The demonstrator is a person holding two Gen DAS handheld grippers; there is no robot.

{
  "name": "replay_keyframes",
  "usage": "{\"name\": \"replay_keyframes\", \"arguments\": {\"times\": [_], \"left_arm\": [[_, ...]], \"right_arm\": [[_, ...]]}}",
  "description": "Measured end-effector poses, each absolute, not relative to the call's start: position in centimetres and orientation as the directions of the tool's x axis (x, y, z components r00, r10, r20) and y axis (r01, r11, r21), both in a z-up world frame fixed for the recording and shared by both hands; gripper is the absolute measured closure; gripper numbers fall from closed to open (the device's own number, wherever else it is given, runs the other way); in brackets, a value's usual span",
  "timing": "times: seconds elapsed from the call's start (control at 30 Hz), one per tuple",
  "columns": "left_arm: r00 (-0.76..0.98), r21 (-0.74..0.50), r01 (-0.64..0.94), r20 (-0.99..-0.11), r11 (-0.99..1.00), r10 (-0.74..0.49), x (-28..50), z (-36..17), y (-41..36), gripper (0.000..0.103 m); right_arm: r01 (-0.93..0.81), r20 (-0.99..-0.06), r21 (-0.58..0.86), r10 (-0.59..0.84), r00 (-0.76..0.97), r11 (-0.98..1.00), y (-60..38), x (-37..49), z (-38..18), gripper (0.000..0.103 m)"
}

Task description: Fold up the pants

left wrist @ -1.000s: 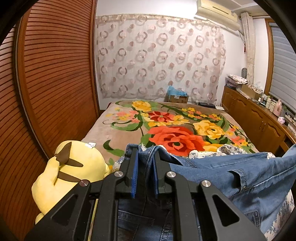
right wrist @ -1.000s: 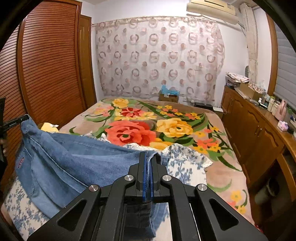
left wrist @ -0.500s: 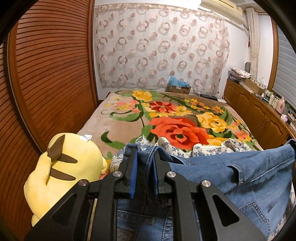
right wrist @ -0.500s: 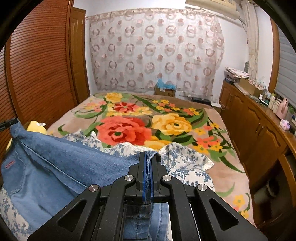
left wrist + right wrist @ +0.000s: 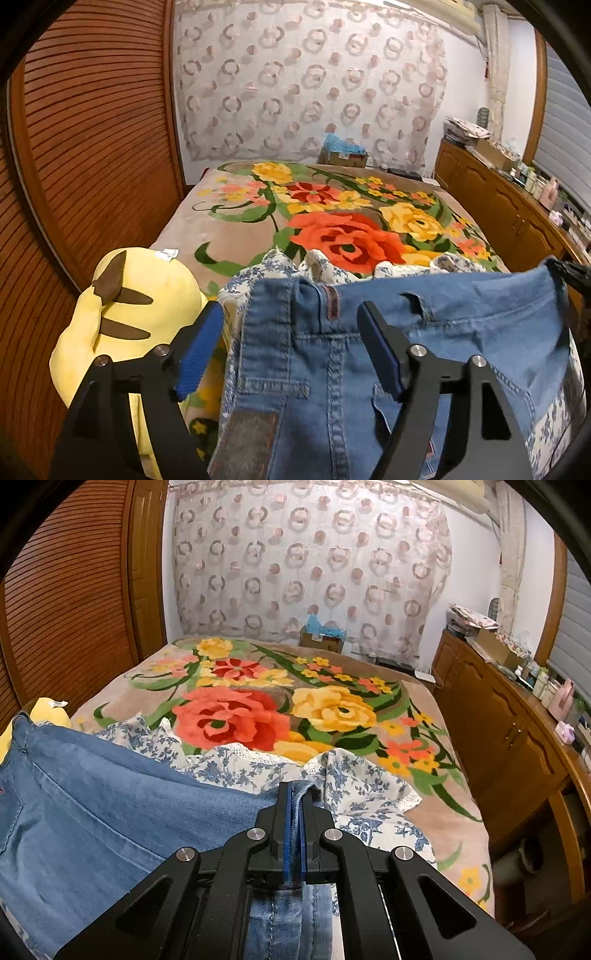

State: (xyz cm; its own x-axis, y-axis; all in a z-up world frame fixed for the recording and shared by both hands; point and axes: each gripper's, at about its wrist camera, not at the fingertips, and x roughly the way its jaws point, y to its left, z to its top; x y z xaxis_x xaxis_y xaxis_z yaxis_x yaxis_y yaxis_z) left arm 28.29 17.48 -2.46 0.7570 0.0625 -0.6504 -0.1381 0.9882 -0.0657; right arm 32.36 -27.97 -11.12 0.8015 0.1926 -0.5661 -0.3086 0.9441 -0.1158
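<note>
We see our left gripper (image 5: 291,347) just spreading open with the jeans (image 5: 461,332) waistband between its pads, untouched, while our right gripper (image 5: 294,827) pinches the denim's other end.

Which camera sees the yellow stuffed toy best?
The left wrist view: the yellow plush toy lies nearly whole there, beside the jeans. The right wrist view catches only a small yellow bit behind the denim.

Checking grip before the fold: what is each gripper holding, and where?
Right gripper pinches the jeans at a waistband edge. Left gripper has just opened; the denim lies between its jaws, unheld.
</note>
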Motion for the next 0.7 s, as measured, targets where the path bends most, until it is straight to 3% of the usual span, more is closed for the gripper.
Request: {"name": "replay_keyframes", "arguments": {"times": [0.1,0.2,0.27,0.33,0.7], "left_arm": [[0.758,-0.052,-0.12,-0.65,0.991,0.057,27.4,-2.7,16.1,0.026],[0.765,-0.043,-0.101,-0.642,0.994,0.05,26.7,-3.0,14.8,0.026],[0.768,-0.057,-0.078,-0.64,0.995,0.023,26.2,-3.3,13.9,0.026],[0.768,-0.07,-0.055,-0.641,0.996,-0.003,25.8,-3.6,12.8,0.026],[0.737,-0.09,0.0,-0.674,0.996,-0.061,25.1,-5.2,10.1,0.026]], "right_arm": [[-0.314,-0.582,-0.087,0.208,0.786,0.945,-28.7,32.4,-10.9,0.1],[-0.322,-0.594,-0.046,0.233,0.77,0.946,-29.6,31.7,-10.5,0.088],[-0.315,-0.598,-0.04,0.23,0.768,0.948,-30.1,31.1,-10.4,0.063],[-0.305,-0.595,-0.036,0.225,0.772,0.952,-30.9,30.4,-10.2,0.056],[-0.361,-0.704,0.13,0.342,0.622,0.923,-33.1,30.6,-11.4,0.055]]}}
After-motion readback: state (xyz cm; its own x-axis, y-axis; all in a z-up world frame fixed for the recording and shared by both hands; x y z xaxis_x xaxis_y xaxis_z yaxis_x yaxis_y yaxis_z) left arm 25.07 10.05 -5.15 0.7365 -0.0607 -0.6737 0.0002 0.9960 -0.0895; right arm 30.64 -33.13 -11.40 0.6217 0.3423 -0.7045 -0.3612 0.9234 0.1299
